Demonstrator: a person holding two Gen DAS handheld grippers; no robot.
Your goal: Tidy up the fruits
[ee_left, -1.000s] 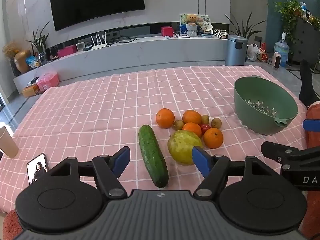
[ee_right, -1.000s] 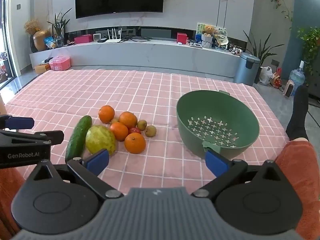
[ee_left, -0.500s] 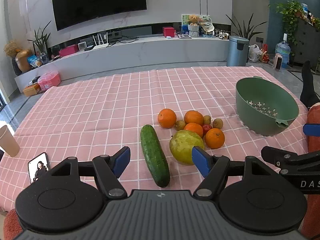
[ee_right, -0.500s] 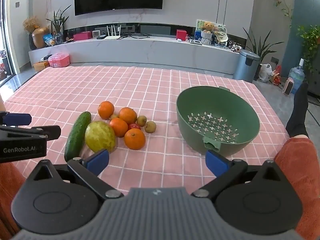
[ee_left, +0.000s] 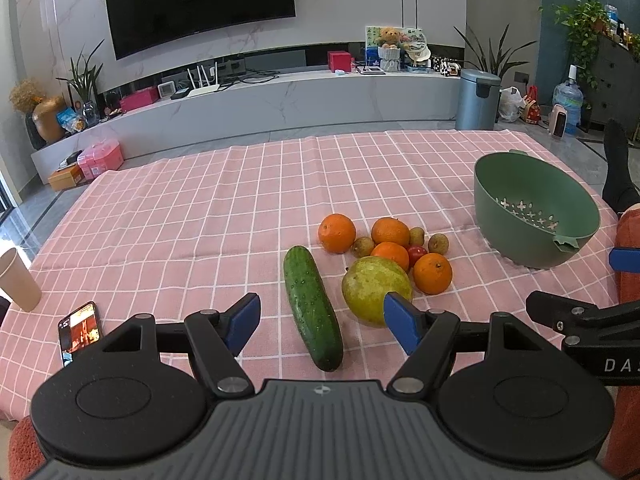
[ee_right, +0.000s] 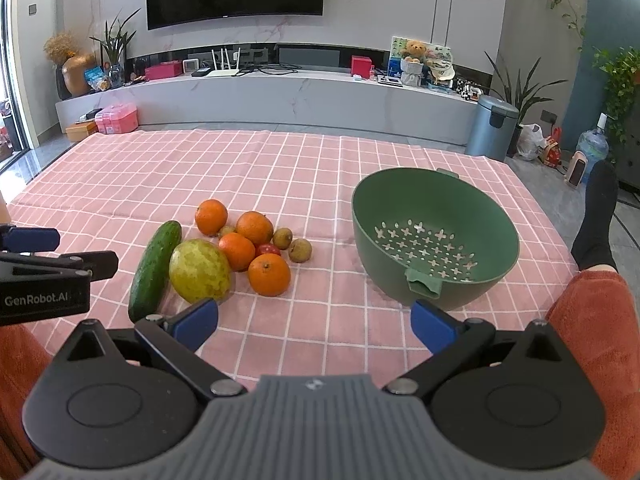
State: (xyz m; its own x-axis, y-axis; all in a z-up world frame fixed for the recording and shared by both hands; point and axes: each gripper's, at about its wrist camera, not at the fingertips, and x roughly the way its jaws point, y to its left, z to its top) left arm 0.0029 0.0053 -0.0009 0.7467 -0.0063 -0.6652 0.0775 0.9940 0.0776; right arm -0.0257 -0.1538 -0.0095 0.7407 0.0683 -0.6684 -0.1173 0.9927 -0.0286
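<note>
A cucumber (ee_left: 312,308), a large yellow-green fruit (ee_left: 374,290), several oranges (ee_left: 337,233), small brown fruits (ee_left: 438,243) and a small red fruit (ee_left: 416,254) lie together on the pink checked tablecloth (ee_left: 180,224). A green colander bowl (ee_left: 536,210) stands empty to their right. My left gripper (ee_left: 322,322) is open and empty, just short of the cucumber's near end. My right gripper (ee_right: 314,320) is open and empty, near the front edge, between the fruit pile (ee_right: 256,240) and the bowl (ee_right: 434,236).
A phone (ee_left: 78,330) and a paper cup (ee_left: 18,280) sit at the table's left edge. A person's red-clad legs (ee_right: 592,344) are at the right. A TV wall, low cabinet and bin stand beyond the table.
Both grippers have drifted slightly; the view of the fruit and bowl shifted a little. Nothing was taken hold of or moved on the table.
</note>
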